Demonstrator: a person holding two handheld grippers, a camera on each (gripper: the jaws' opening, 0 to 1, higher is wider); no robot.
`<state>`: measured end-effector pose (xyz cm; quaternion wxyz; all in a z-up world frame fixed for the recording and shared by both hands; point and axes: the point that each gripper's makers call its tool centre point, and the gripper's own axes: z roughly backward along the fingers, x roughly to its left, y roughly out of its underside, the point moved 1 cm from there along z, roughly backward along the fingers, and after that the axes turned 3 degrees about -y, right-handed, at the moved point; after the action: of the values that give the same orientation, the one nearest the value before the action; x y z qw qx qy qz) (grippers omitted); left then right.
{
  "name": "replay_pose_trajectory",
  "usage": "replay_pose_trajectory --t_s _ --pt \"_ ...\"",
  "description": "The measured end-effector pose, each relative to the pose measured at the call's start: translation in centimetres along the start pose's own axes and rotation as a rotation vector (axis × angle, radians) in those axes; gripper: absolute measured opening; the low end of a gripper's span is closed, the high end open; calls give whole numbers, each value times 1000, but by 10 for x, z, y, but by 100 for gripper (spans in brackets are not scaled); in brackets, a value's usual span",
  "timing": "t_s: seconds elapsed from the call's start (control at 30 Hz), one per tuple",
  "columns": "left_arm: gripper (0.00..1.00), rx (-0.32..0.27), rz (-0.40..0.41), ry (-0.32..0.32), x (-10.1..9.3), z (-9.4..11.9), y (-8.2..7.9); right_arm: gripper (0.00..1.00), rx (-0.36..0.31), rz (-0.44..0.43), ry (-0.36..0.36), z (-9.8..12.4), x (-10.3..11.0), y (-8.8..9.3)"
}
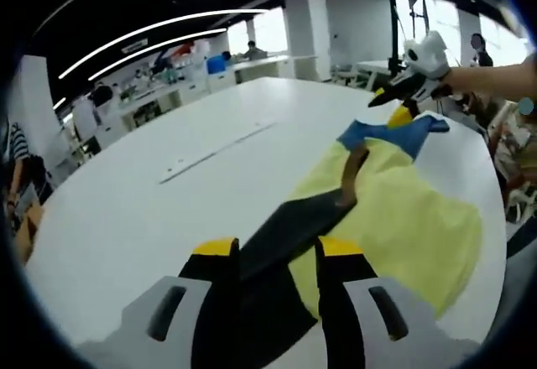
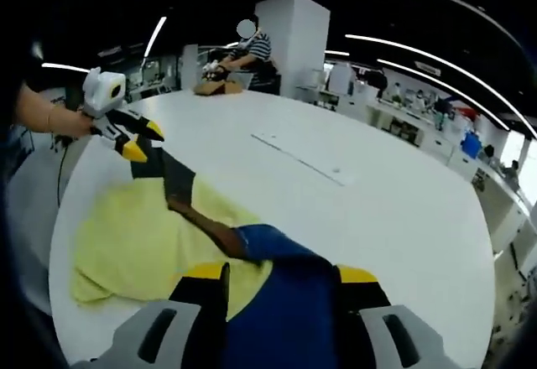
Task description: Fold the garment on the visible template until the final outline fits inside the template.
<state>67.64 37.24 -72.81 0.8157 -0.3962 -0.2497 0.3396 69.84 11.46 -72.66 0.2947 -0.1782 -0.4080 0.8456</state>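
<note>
Two grippers pinch opposite ends of one garment, no readable writing, left gripper (image 1: 277,256) closed on yellow garment's (image 1: 411,218) black strip at frame bottom, right gripper (image 2: 281,277) closed on its blue end, cloth spread across white table (image 1: 151,210) centre-right.

- We note the left gripper (image 1: 277,256): two black jaws capped with yellow tips, each rising from a pale grey housing with a dark oblong slot.
- The right gripper (image 2: 281,277) has the same build: black jaws, yellow tips, grey slotted housings.
- Seen from the opposite view, each gripper carries a white body behind black, yellow-tipped jaws.
- The forearms are bare; no sleeve is visible.
</note>
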Motion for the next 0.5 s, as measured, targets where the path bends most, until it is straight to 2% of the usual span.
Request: replay_pose_trajectory --t_s 0.1,0.2,0.33,0.4,0.5 --pt "31 12 -5 27 -9 -10 3 44 15 29 -21 -10 4 1" --pt "28 25 -12 57 -17 -17 8 42 56 114 -23 -19 0 6" --pt "26 34 -18 71 -22 -25 12 38 65 132 -32 -29 -1 11" --pt "25 14 -57 76 -24 -29 10 37 73 135 -41 -33 -1 13" --pt "25 17 -102 79 -26 -33 10 34 81 169 -41 -38 -1 13"
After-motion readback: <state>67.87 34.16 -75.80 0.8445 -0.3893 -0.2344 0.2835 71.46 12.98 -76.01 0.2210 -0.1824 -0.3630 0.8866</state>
